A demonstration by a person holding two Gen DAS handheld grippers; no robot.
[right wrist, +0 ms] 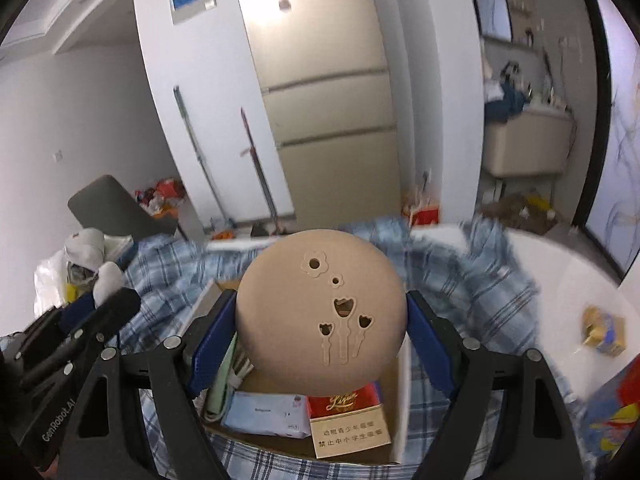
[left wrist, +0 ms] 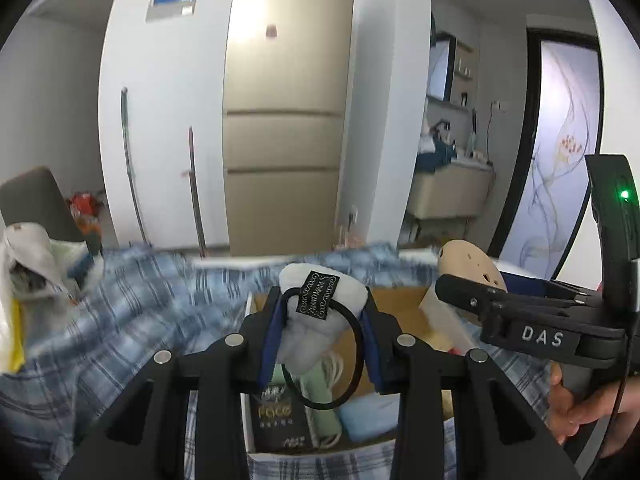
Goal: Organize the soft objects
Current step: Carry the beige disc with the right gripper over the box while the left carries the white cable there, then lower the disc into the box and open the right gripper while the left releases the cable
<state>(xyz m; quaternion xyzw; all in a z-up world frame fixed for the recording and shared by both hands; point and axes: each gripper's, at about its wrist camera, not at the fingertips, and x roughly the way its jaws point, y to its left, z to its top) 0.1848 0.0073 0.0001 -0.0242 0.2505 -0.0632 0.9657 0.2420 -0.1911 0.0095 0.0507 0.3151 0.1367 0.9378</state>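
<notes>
Behind everything stands a tall beige refrigerator [left wrist: 284,120] against white walls, with 2 long-handled mops [right wrist: 224,160] leaning nearby. Blue-and-white plaid cloth [left wrist: 140,300] covers the work surface, and an open cardboard box [right wrist: 352,458] sits on it, holding a red cigarette pack [right wrist: 348,420], a pale blue packet [right wrist: 268,412] and a folded green cloth [left wrist: 316,396].

Both grippers tilt downward over the box. The left gripper [left wrist: 322,330] clamps its blue-padded fingers [left wrist: 272,340] on a small white fluffy hair tie with a black label [left wrist: 318,312], whose black elastic loop hangs down above the box. The right gripper [right wrist: 320,340] squeezes a round tan sponge-like ball with flower cutouts [right wrist: 320,304] between its blue pads, just above the box. A bare hand [left wrist: 580,412] grips the right gripper's handle at the left view's edge.
</notes>
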